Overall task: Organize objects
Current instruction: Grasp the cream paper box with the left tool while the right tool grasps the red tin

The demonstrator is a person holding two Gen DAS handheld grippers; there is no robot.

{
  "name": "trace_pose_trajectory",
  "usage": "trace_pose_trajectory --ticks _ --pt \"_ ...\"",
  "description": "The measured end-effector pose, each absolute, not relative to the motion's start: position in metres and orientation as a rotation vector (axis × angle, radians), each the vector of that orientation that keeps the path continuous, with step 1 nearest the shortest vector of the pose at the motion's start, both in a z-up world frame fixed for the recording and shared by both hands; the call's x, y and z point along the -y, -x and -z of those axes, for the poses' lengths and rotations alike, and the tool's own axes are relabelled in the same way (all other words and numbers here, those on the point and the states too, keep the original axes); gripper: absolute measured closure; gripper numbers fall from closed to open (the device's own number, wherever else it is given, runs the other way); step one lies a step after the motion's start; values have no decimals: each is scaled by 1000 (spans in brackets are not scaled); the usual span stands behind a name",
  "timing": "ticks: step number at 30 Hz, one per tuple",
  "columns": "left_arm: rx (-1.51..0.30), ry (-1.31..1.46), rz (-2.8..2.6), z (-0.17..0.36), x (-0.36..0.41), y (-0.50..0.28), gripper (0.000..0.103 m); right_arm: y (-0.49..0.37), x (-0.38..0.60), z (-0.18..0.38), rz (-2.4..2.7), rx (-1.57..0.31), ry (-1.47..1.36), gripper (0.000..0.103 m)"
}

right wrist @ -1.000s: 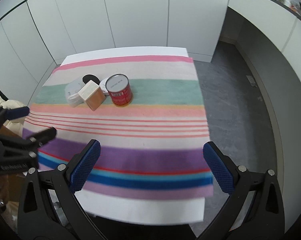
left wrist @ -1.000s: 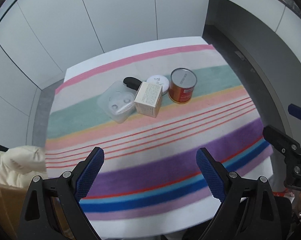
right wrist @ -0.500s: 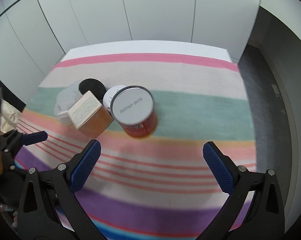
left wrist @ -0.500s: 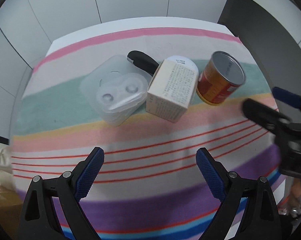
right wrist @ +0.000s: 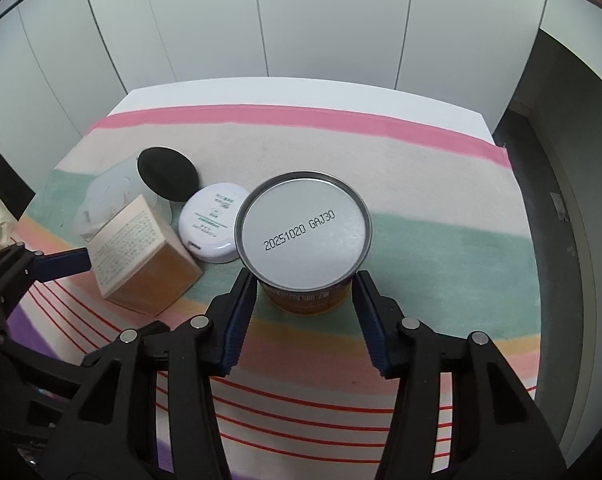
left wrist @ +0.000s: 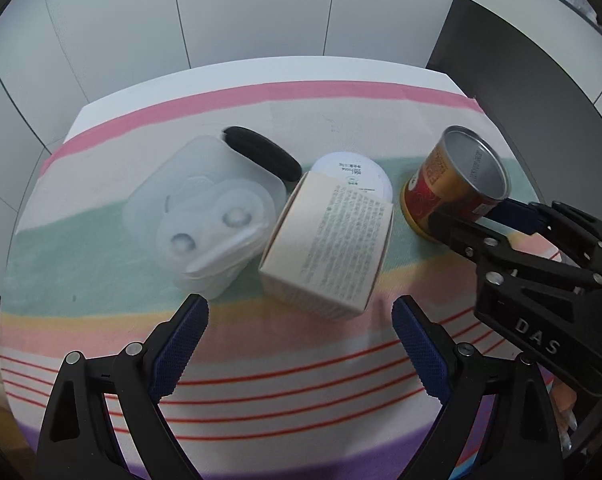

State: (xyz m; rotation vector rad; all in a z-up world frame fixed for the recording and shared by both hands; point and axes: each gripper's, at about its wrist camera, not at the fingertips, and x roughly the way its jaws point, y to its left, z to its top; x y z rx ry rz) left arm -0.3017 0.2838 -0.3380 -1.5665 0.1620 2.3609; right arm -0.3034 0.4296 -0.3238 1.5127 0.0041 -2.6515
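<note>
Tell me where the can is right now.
The can stands on the striped cloth, between the right gripper's fingers in the right wrist view, with the white compact just to its left.

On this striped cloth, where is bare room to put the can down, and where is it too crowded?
Free: the green and beige stripes right of the can, out to the cloth edge; the pink stripe behind all items; the red-lined band in front. Crowded: left of the can, where white round case, box, black disc and clear plastic case cluster.
</note>
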Motion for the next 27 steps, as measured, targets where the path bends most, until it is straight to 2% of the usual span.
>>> trace_pose_trajectory --ticks 5,6,7,9,12,17,19,24,27 --pt "-131 1555 -2385 339 -285 304 9 297 -442 324 2645 -7 -1508 58" --pt "-117 1561 -2385 340 -284 305 9 294 -444 323 2642 -31 -1504 55" --pt "-102 1565 -2385 340 -283 306 9 291 -447 323 2644 -48 -1493 41" --pt "-66 1569 -2387 340 -280 307 9 286 -453 321 2661 -50 -1463 25" --pt "-40 1568 -2397 340 -277 310 10 292 -459 316 2688 8 -1426 18" --pt "39 1609 -2404 342 -266 316 10 318 -449 316 2712 -10 -1402 18" --pt "50 1605 -2412 340 -265 316 10 328 -443 320 2686 -22 -1422 46" --pt "27 1583 -2422 334 -270 315 11 323 -444 322 2712 -38 -1447 47" --pt "-2 1566 -2435 333 -279 315 20 312 -455 321 2721 1 -1464 47"
